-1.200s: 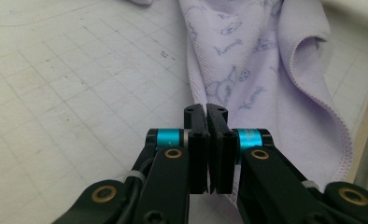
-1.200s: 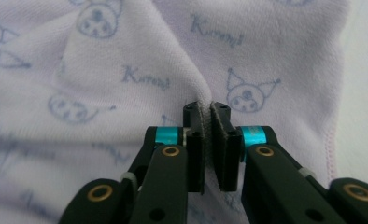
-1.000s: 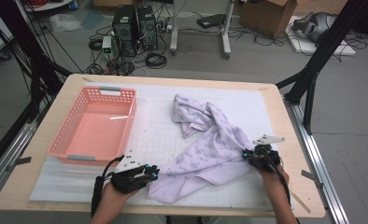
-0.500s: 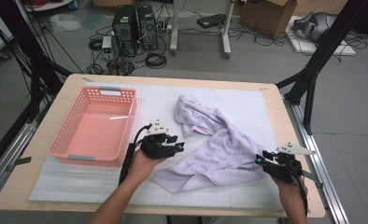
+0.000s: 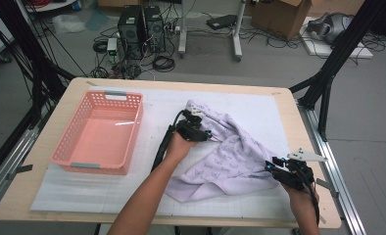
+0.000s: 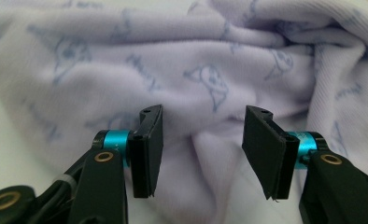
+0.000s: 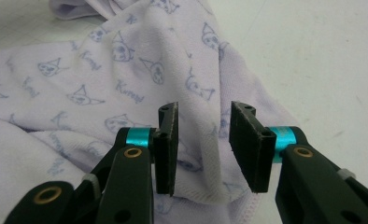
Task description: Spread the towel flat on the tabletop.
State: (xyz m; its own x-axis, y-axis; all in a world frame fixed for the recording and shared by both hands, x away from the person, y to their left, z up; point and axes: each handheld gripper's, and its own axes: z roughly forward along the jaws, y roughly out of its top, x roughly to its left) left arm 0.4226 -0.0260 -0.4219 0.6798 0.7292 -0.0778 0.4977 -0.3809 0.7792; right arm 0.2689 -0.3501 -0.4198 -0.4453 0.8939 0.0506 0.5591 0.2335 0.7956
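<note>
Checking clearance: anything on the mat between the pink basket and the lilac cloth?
Bare white mat between the pink basket and the lilac cloth, crossed by the left gripper's cable, high view.

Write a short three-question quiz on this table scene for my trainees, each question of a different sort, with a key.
1. True or false: the pink basket has the lilac cloth inside it.
2. Which gripper is over the cloth's upper part, nearer the basket? A) left gripper B) right gripper
3. Fill in: in the right gripper view, a fold at the cloth's hemmed edge lies between jaws that stand ____.

Key: 1 false, the basket is empty and the cloth lies on the white mat; 2 A; 3 open, not pressing it.
</note>
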